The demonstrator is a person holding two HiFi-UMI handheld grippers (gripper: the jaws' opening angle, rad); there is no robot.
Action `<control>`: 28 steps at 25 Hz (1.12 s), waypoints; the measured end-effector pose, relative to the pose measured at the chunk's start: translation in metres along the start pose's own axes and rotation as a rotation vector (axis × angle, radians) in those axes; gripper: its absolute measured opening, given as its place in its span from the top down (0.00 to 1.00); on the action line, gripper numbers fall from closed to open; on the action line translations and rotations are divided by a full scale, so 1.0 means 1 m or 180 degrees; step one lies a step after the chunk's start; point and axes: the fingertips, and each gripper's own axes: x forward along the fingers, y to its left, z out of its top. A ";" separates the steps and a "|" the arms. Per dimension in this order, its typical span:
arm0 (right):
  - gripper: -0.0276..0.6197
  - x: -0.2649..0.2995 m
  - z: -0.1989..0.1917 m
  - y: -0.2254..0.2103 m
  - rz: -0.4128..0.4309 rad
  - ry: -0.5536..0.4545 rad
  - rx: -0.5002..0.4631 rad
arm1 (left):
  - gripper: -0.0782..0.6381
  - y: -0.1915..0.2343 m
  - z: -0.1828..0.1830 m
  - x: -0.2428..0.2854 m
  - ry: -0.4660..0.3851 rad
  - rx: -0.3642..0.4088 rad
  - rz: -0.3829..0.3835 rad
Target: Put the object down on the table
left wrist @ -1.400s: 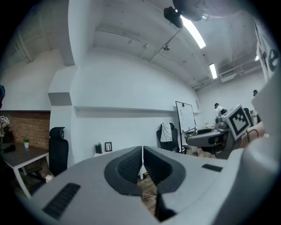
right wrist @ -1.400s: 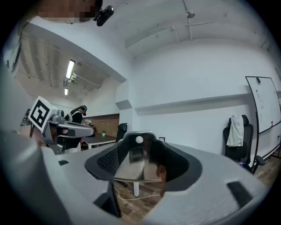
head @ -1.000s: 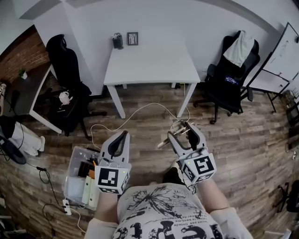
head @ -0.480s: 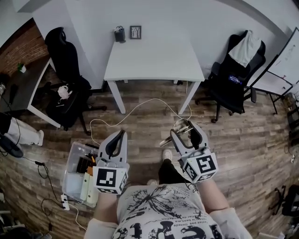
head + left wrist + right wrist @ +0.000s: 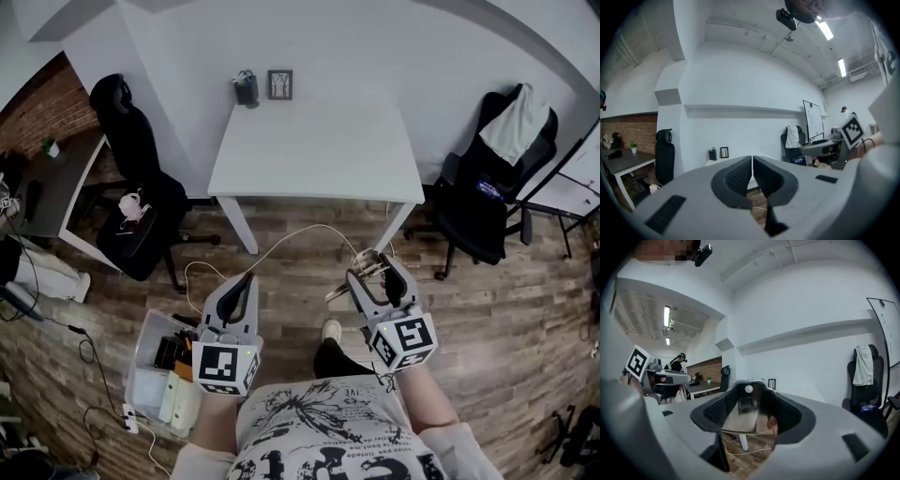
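My right gripper point(image 5: 374, 271) is shut on a shiny metal tool point(image 5: 364, 266) whose pale wooden handle point(image 5: 335, 294) sticks out to the left. In the right gripper view the tool's flat metal part point(image 5: 746, 409) fills the gap between the pads. The left gripper point(image 5: 247, 282) is shut and holds nothing; its pads point(image 5: 740, 176) meet in the left gripper view. Both grippers hang over the wooden floor, short of the white table point(image 5: 319, 145), which stands ahead against the wall.
A dark cup point(image 5: 246, 90) and a small picture frame point(image 5: 279, 83) stand at the table's far edge. Black office chairs point(image 5: 136, 187) point(image 5: 497, 192) flank it. A white cable point(image 5: 281, 234) lies on the floor, with a plastic box point(image 5: 155, 370) of things at lower left.
The table has come nearer and sits lower in the head view. Both grippers keep their places relative to the person, and the right one still holds the tool.
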 end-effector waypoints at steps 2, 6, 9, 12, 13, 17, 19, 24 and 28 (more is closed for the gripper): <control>0.53 0.025 0.010 -0.027 -0.0001 -0.0021 0.0015 | 0.87 0.004 0.006 0.034 -0.0014 -0.0002 0.0019; 0.53 0.073 0.028 -0.077 0.0031 -0.0041 -0.0015 | 0.87 0.008 0.023 0.102 -0.0049 0.0017 0.0037; 0.53 0.106 0.037 -0.108 0.0065 -0.0053 -0.0056 | 0.87 0.017 0.032 0.145 -0.0100 0.0024 0.0128; 0.53 0.133 0.041 -0.134 0.0073 -0.0036 -0.0034 | 0.87 0.019 0.037 0.181 -0.0057 0.0008 0.0159; 0.53 0.141 0.041 -0.142 0.0071 -0.0020 -0.0020 | 0.87 0.018 0.038 0.192 -0.0019 0.0001 0.0145; 0.53 0.173 0.038 -0.158 0.0113 0.0039 0.0014 | 0.87 0.029 0.029 0.226 0.0045 0.0009 0.0101; 0.53 0.192 0.035 -0.163 0.0117 0.0074 -0.0013 | 0.87 0.040 0.026 0.243 0.0076 -0.0016 0.0108; 0.53 0.246 0.028 -0.174 0.0071 0.0182 0.0021 | 0.87 0.073 0.015 0.291 0.0107 -0.0061 0.0024; 0.53 0.301 0.035 -0.184 -0.0025 0.0217 -0.0017 | 0.87 0.113 0.016 0.341 0.0092 -0.0085 -0.0088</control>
